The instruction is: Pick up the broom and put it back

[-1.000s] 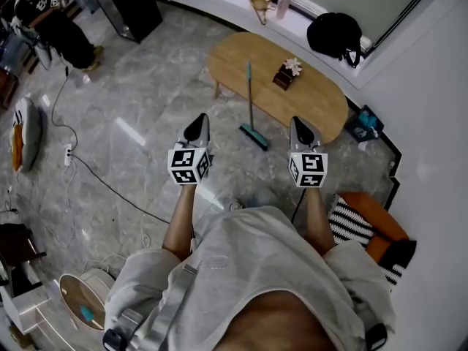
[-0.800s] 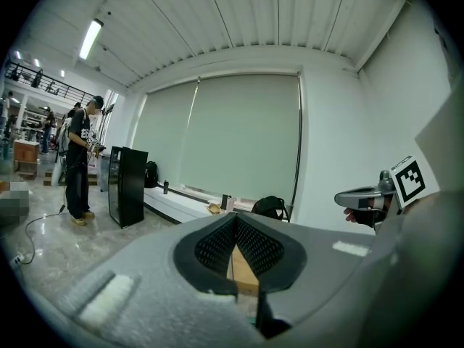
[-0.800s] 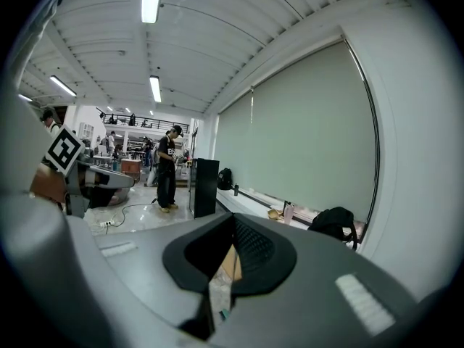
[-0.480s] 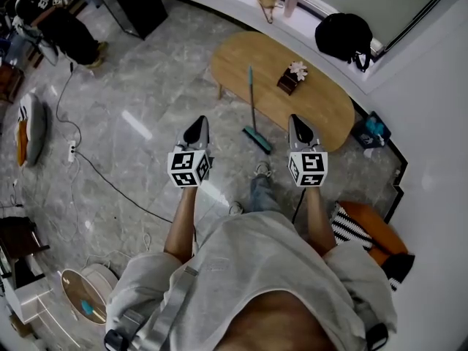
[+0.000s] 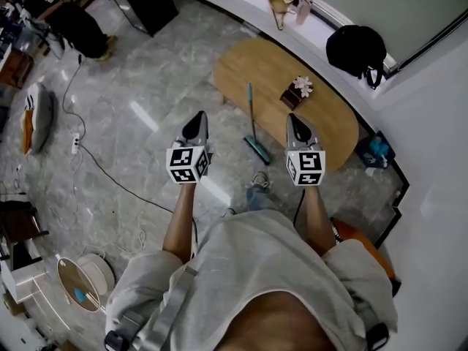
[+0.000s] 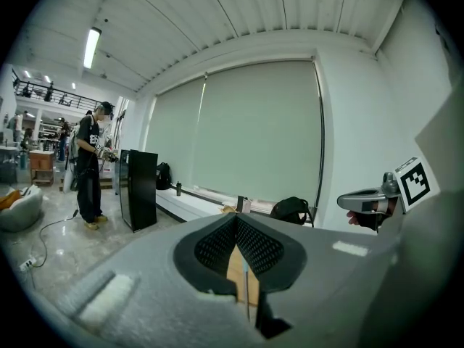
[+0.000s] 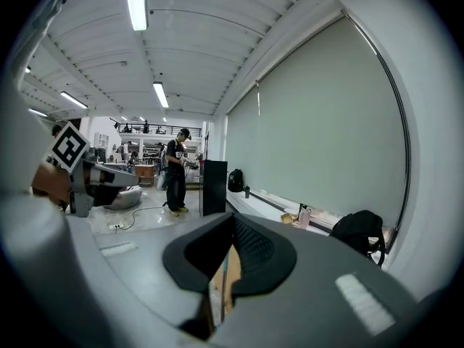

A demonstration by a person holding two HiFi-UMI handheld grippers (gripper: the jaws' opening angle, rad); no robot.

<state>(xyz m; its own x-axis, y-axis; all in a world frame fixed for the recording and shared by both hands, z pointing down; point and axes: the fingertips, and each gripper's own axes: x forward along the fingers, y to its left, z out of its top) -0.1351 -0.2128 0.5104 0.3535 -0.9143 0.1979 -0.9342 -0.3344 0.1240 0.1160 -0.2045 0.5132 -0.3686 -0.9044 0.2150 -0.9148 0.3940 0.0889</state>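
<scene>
Both the left gripper (image 5: 197,117) and the right gripper (image 5: 293,118) have been carried nearer the oval wooden surface (image 5: 256,61), each with jaws closed together and nothing held. On the surface a small dark box (image 5: 292,99) is seen, topped with something white. The broom (image 5: 251,123) is propped against the surface's near edge, brush on the grey marbled floor (image 5: 131,86).

The oval wooden bench (image 5: 278,79) and the teal-handled broom (image 5: 251,115) sit lower and further right in the frame, nearer the left gripper (image 5: 197,119) and right gripper (image 5: 295,120). The black backpack (image 5: 356,50) drifts right too. A grey sneaker (image 5: 260,180) now shows at centre frame.
</scene>
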